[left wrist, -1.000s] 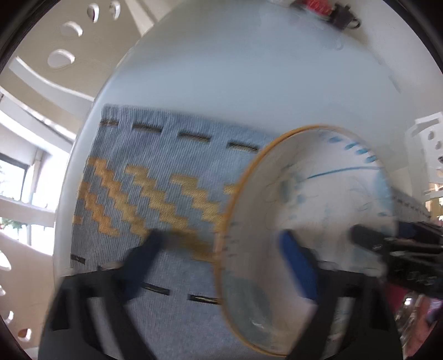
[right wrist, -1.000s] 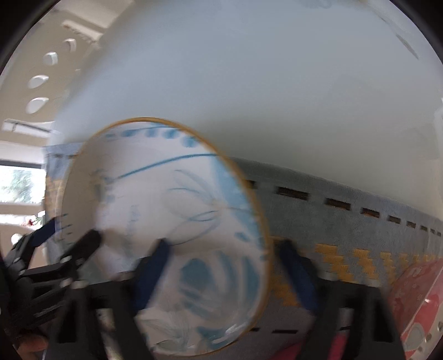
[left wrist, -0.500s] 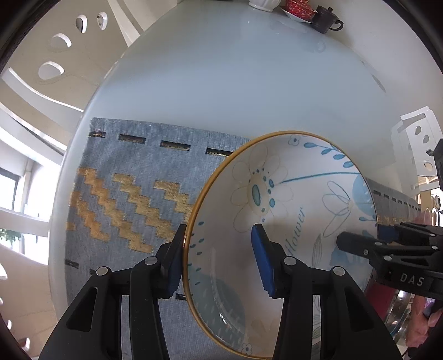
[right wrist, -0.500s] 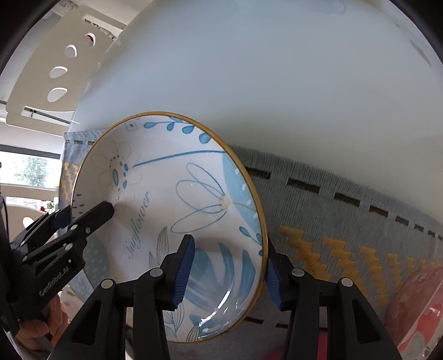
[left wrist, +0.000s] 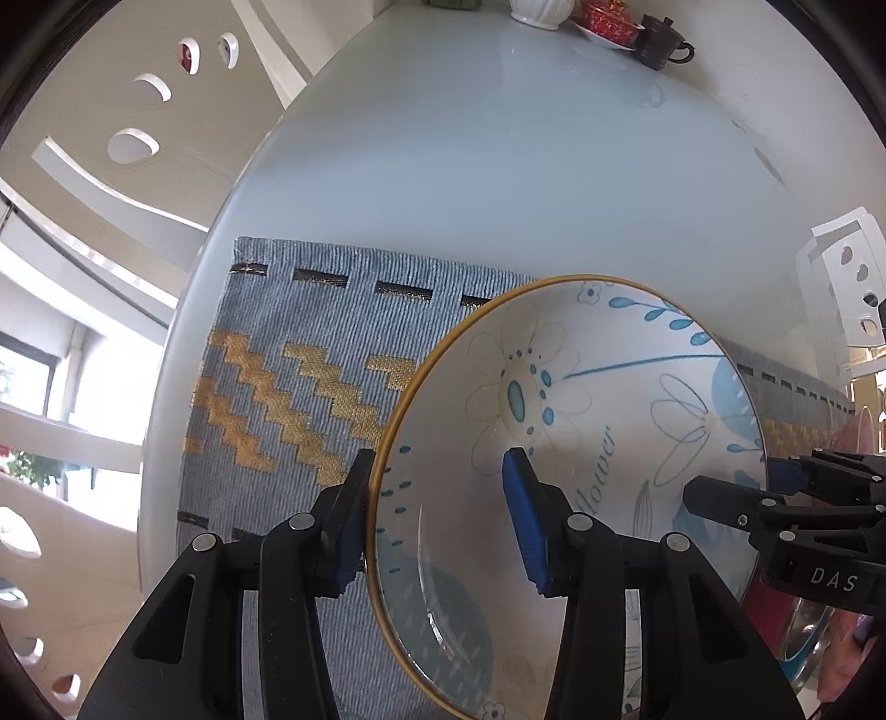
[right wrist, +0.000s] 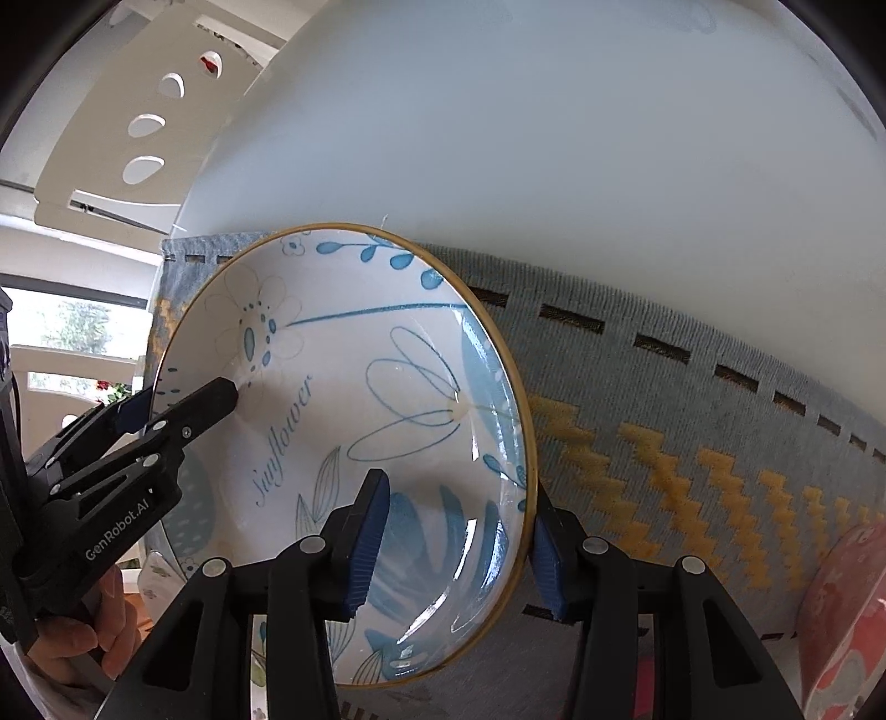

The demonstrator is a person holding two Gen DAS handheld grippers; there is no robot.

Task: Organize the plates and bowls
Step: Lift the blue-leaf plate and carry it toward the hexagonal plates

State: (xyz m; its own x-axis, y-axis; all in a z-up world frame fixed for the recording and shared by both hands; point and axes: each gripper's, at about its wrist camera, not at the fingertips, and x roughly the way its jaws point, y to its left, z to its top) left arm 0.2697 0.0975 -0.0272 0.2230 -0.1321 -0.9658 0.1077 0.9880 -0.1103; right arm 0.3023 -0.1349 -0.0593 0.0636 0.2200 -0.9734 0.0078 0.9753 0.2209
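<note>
A white plate with blue flowers and a gold rim (left wrist: 581, 421) (right wrist: 354, 399) is held tilted above a blue-grey placemat (left wrist: 310, 360) (right wrist: 664, 421). My left gripper (left wrist: 437, 509) straddles the plate's left rim, one finger outside and one inside. My right gripper (right wrist: 451, 531) straddles the right rim the same way. Each gripper shows in the other's view, the right one (left wrist: 775, 498) and the left one (right wrist: 183, 404), pinching the rim.
The placemat lies on a round white table (left wrist: 526, 166). A red patterned dish (right wrist: 841, 609) sits at the mat's right end. A dark teapot (left wrist: 662, 50), a red cup and a white vase stand at the far edge. White chairs (right wrist: 144, 127) surround the table.
The view has steadied after motion blur. The plate has shifted a little left over the placemat, still held at both rims.
</note>
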